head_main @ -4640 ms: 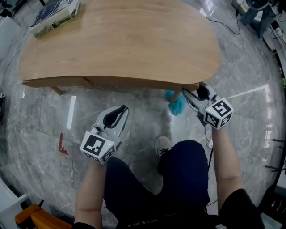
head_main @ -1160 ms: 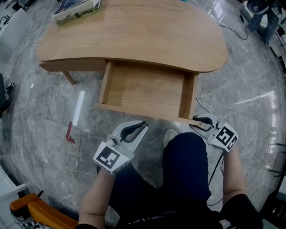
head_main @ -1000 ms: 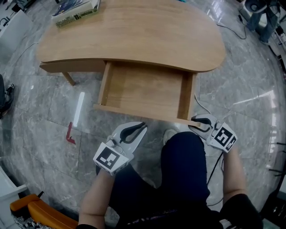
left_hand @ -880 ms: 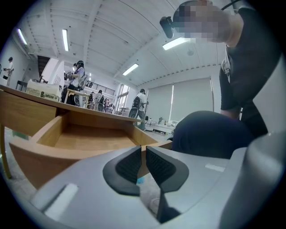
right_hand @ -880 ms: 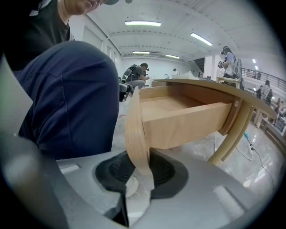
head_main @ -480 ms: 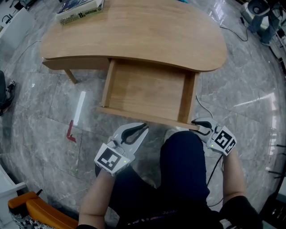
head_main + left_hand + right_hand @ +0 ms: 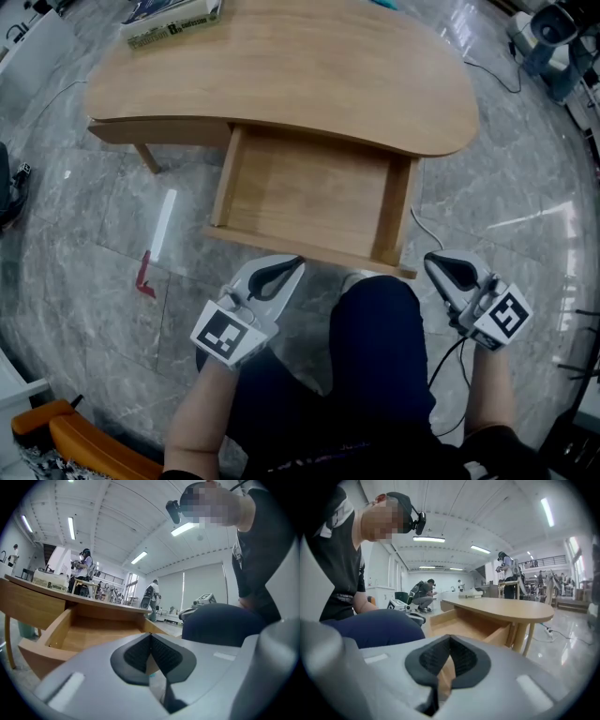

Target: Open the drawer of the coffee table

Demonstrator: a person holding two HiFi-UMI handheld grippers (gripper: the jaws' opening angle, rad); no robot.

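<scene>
Jaws shut on nothing, the right gripper (image 7: 433, 262) has just released the light wooden drawer (image 7: 309, 197) ahead-left of its tips and lifted clear, the left gripper (image 7: 296, 262) likewise closed and empty, leaving it apparently fully drawn from the rounded wooden coffee table (image 7: 281, 66).

Wooden coffee table (image 7: 309, 66) with a rounded top stands on grey marble-tile floor (image 7: 84, 244). Book (image 7: 173, 21) lies flat on the top at the far left corner. Drawer (image 7: 309, 192) is pulled out on the near side, plain wood bottom showing. On the floor: red L-shaped mark (image 7: 144, 277) left of the drawer, thin cable (image 7: 417, 225) just right of it.
</scene>
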